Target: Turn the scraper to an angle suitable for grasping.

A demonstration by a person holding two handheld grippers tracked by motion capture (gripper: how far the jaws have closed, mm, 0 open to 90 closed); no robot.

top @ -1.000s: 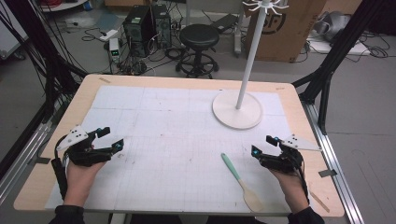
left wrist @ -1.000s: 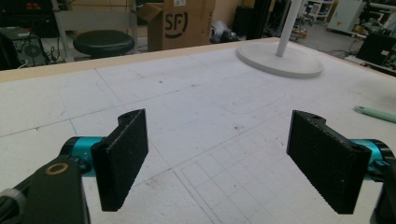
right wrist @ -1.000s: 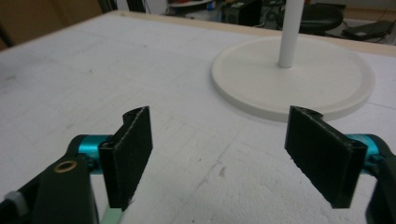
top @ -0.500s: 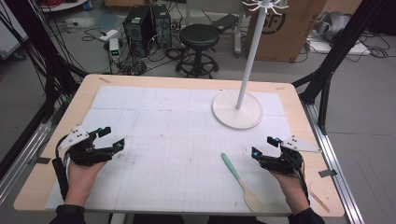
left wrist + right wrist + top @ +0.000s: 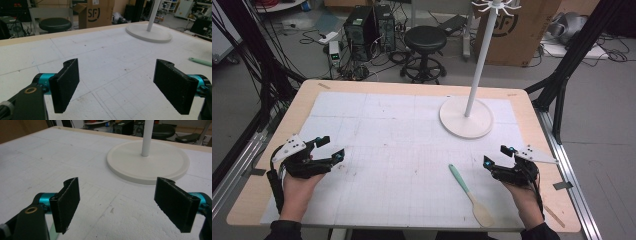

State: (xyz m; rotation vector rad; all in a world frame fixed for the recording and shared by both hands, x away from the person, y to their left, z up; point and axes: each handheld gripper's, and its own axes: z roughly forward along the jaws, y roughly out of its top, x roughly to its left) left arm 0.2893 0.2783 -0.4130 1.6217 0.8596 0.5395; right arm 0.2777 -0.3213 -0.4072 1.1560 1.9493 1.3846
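Near the front edge of the table [image 5: 532,107], a bit right of centre, lies the spatula [image 5: 469,194], flat on the white gridded mat [image 5: 377,130]: mint-green handle pointing up and to the left toward the middle of the mat, pale wooden blade at the near end, long axis running diagonally. Just to its right sits the right gripper [image 5: 496,156], close beside the handle but apart from it, jaws spread wide and empty, aimed toward the far side; the right gripper view looks between those jaws at the white round base [image 5: 147,161] of the stand [image 5: 479,57]. Over at the left edge, well apart from the spatula, the left gripper [image 5: 331,148] rests low with its jaws also wide open, nothing between them, pointing right across the mat; its own view catches the green handle tip at far right.
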